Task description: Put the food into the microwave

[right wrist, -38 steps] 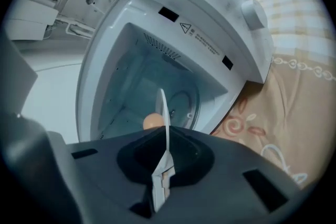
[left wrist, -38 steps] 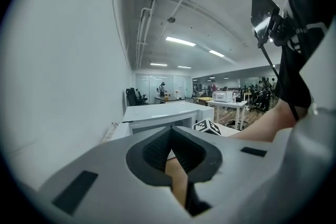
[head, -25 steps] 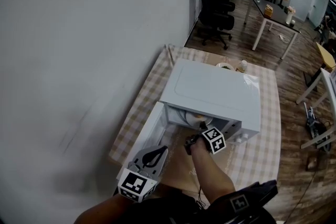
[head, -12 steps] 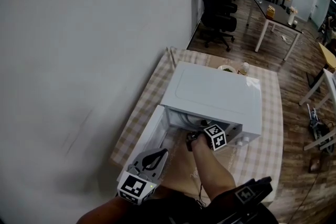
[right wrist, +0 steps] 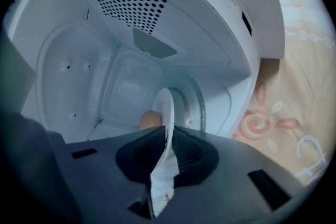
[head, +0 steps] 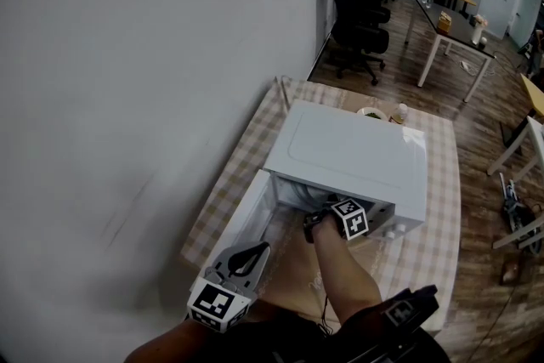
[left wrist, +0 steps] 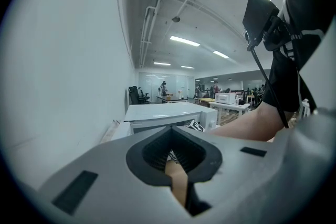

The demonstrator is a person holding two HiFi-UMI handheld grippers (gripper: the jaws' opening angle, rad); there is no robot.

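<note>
Jaws of the right gripper (right wrist: pixel 167 136) pinch the rim of a white plate (right wrist: pixel 164 110) inside the microwave (right wrist: pixel 157 18) and have just been easing open. The brown food (right wrist: pixel 149 120) sits on the plate just beyond them. The left gripper (left wrist: pixel 171 132) hangs back, its jaws clenched on nothing.

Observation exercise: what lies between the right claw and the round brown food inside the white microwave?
The thin white plate, its rim pinched in the right claw, shown in the right gripper view.

A smooth, glossy white microwave (head: pixel 348 153) is shown on matt checked cloth (head: pixel 240 170); a glossy white plate (right wrist: pixel 167 107) is seen inside; wooden floor (head: pixel 387 64) beyond.
</note>
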